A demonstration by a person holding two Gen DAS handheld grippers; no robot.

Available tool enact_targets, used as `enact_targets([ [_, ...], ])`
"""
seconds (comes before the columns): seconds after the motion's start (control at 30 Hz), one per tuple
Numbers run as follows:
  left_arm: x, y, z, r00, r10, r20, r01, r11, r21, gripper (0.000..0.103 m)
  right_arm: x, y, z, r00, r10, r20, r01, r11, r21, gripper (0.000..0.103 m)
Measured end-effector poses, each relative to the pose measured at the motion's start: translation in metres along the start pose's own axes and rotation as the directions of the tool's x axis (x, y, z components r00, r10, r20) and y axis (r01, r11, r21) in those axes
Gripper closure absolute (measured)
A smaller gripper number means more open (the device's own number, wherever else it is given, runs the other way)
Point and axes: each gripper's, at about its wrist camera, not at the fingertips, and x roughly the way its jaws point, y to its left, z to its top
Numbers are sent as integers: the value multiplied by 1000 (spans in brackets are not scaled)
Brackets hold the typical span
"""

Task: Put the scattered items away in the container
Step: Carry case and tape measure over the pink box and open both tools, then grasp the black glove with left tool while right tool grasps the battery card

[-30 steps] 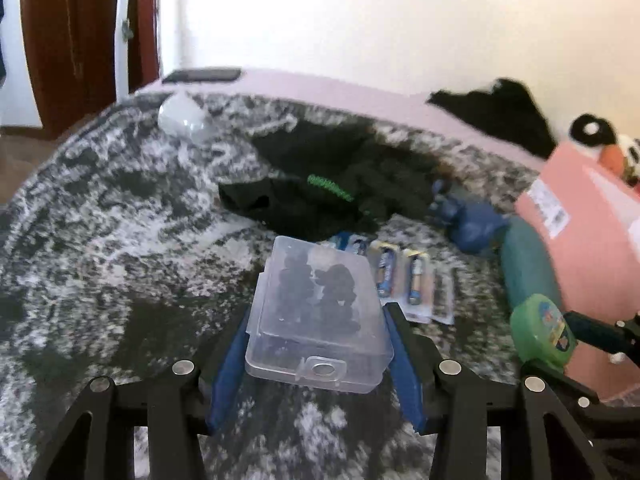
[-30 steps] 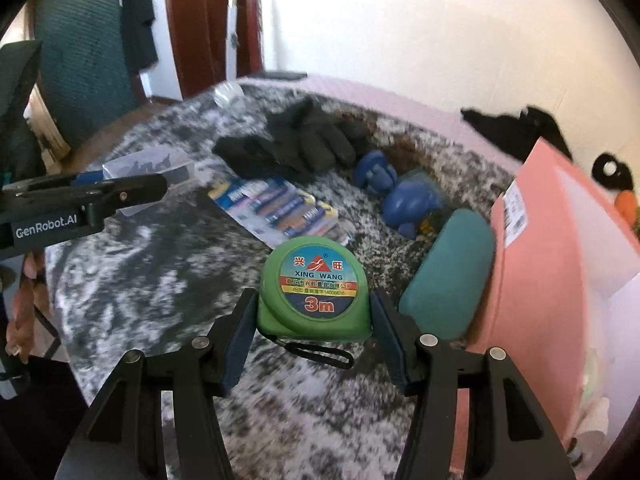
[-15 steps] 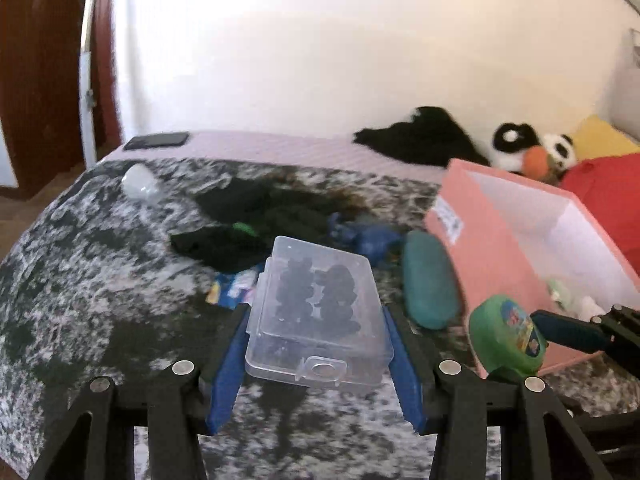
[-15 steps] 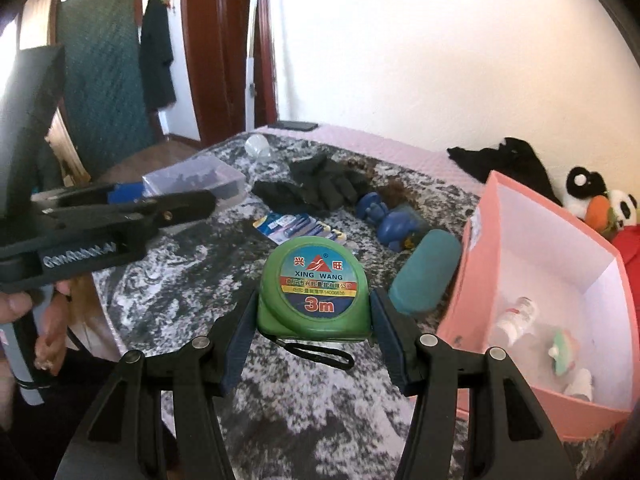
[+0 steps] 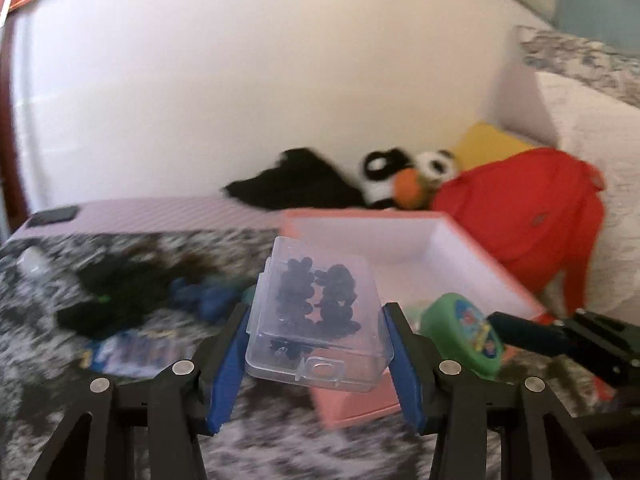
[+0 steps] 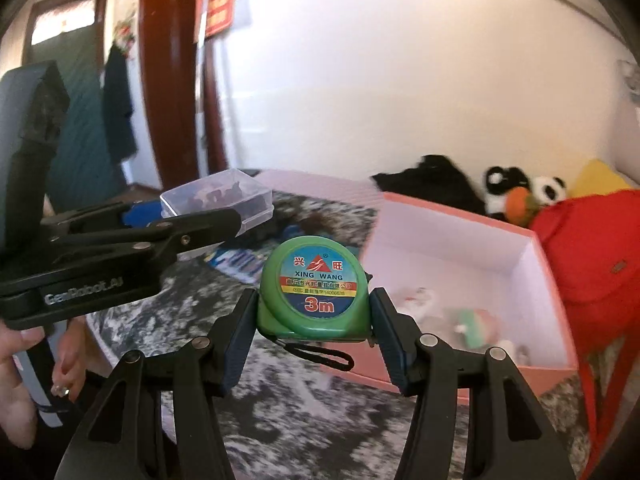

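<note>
White wall behind a bed (image 6: pixel 280 400) with a grey-and-white mottled cover, brown door frame at far left. Pink box (image 6: pixel 556 320), open top, white inside, sits on the bed at right; a few small items lie on its floor, too blurred to name. Left claw (image 5: pixel 318 344) clamped on a clear plastic case (image 5: pixel 320 312) holding dark small parts, blue pads pressed to both long sides, case up in the air over the near-left edge of the box. Right claw (image 6: pixel 314 316) clamped on a green tape measure (image 6: pixel 314 288), label "XING WANG 3m" facing camera, black wrist loop hanging under it; held above the bed just beside the box's near-left corner. In the right wrist view the left claw sits to the left, slightly higher. Still on the cover left of the box: black gloves (image 5: pixel 112 296), a blue object (image 5: pixel 208 296) (blurred), a battery pack (image 5: pixel 132 350). Behind the box: black cloth (image 6: pixel 432 184), panda plush (image 6: pixel 520 196), red backpack (image 6: pixel 600 260), yellow pillow (image 5: pixel 492 146).
</note>
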Motion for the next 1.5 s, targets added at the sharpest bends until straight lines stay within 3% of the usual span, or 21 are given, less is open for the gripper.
enact_targets([
  [0.3,22,-65,20,993,-121,11,120,991,55,48,-58,-67,-1,987,-130,93,117,984,132,43],
  [0.53,49,-99,48,987,-157,37,152,982,112,48,-84,-115,5,947,-268,179,221,944,243,44],
  [0.67,81,-102,49,990,-139,6,138,984,112,48,-73,-143,9,931,-321,176,262,920,290,43],
  [0.93,157,-91,30,990,-63,-129,75,993,87,48,9,-186,12,952,-297,71,260,911,320,43],
  [0.97,163,-88,29,989,-48,-140,60,995,80,45,19,-191,12,955,-293,55,261,911,321,43],
  [1.0,168,-82,28,989,-26,-149,36,997,63,34,29,-196,12,957,-289,39,262,910,321,42],
  [1.03,171,-77,27,988,-15,-151,22,999,46,27,36,-202,10,951,-307,35,278,900,336,34],
  [1.07,170,-74,27,990,-19,-141,23,999,29,12,40,-206,8,937,-347,28,316,880,355,27],
  [1.1,169,-70,27,991,-22,-131,24,1000,12,7,41,-212,6,924,-383,24,347,860,374,14],
  [1.13,167,-67,28,993,-23,-119,23,1000,4,7,41,-218,4,921,-389,28,347,850,397,11],
  [1.27,155,-71,29,997,37,-60,-34,998,62,7,41,-235,-1,936,-350,37,293,832,471,11],
  [1.5,132,-64,29,997,65,-31,-62,995,82,7,40,-225,0,942,-331,54,269,842,467,11],
])
